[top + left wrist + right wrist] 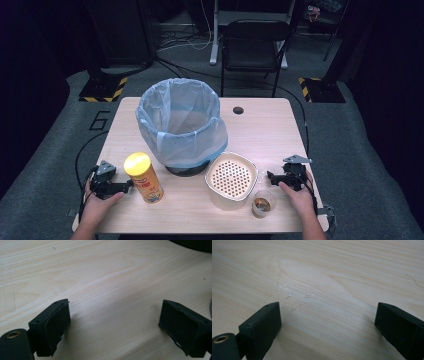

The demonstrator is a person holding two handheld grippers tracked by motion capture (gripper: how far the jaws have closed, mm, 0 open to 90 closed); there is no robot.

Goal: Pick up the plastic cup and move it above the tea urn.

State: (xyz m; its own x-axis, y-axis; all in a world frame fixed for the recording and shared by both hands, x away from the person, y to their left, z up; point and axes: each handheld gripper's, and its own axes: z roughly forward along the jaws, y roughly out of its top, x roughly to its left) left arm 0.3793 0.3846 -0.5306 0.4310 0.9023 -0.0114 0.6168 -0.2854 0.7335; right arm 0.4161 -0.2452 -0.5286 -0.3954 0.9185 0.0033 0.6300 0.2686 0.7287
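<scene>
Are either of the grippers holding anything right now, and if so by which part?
Nothing is held. The left gripper and right gripper both have open jaws with bare table between the fingers.

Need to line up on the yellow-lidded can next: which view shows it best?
The high view: the can stands upright on the table, just beside the open left gripper. Both gripper views look along open jaws at bare wood, no help for the can.
</scene>
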